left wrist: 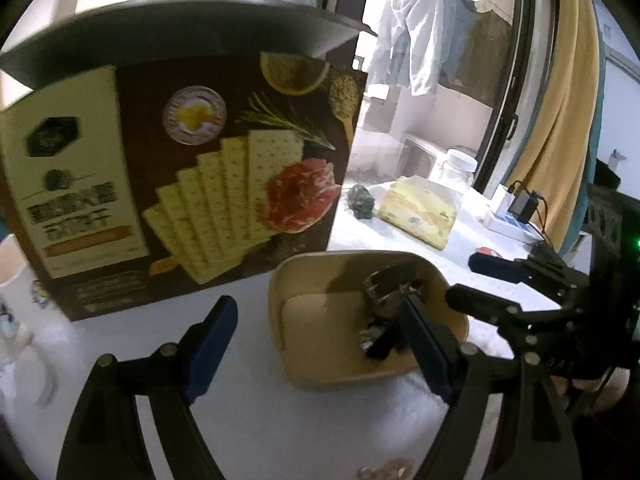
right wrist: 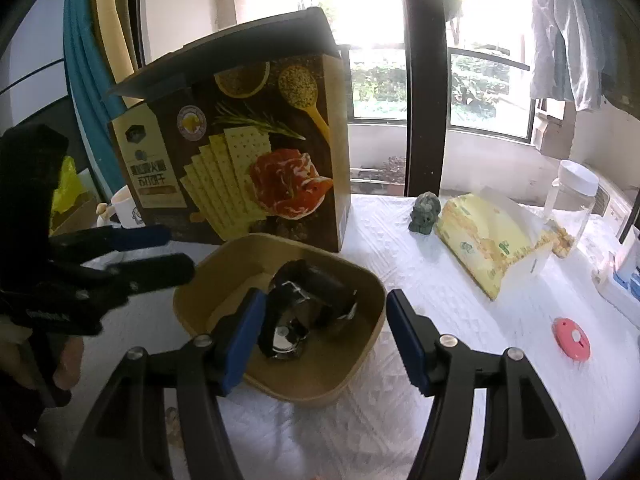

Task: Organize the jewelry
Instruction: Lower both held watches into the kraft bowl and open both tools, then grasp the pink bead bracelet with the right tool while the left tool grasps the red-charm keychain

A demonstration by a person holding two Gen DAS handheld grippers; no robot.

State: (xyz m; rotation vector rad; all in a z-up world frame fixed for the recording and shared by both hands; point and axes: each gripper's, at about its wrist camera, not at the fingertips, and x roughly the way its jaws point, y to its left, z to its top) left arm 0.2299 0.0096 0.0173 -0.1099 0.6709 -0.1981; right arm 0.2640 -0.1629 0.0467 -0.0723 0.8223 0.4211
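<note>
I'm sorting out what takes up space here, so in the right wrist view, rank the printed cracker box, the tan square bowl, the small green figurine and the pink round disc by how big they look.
1. Printed cracker box.
2. Tan square bowl, though it sits nearer the camera.
3. Small green figurine and pink round disc look alike; the disc is nearer, so I won't rank them.

We look close along each gripper's fingers — left view from the tan bowl's (left wrist: 280,280) left, right view from its near side; both share bowl and cracker box (left wrist: 180,168).
</note>
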